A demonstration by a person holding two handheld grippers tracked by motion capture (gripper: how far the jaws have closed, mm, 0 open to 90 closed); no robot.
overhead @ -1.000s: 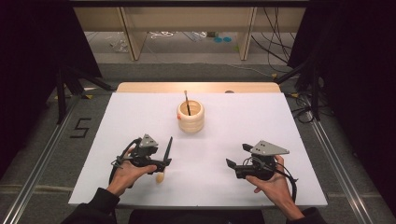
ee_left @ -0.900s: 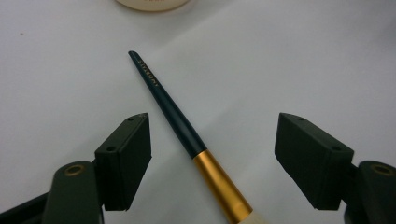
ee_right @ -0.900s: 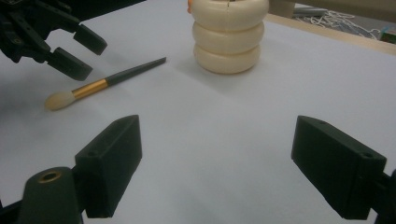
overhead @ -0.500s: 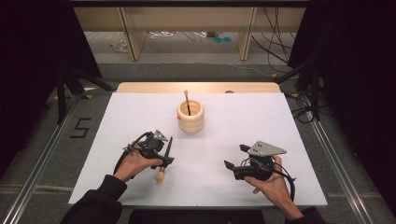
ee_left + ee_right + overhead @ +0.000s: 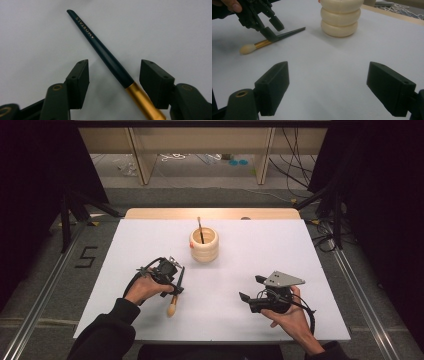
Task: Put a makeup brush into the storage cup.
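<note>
Down near the front-left of the white table top [image 5: 300, 250], the left gripper [image 5: 176, 281] has come in over the makeup brush [image 5: 175, 299] and dropped low onto it, jaws pointing at the table. Compared with a second ago, when it sat a bit further left with its jaws spread wide, the jaws have just been closing. In the left gripper view the dark handle and gold ferrule of the brush [image 5: 110, 61] run diagonally between the two pads, but there's daylight on both sides, so nothing is pinched yet. The brush lies flat on the table, fluffy tip toward the front edge, handle pointing toward the middle.

My read: this is the grab about to land, probably to lift the brush and drop it in the ribbed cream holder [image 5: 204, 245] at the table's centre, where one thin brush [image 5: 200, 229] already stands.

Over near the front-right edge, the right gripper [image 5: 251, 290] hasn't budged, jaws wide apart and empty.
</note>
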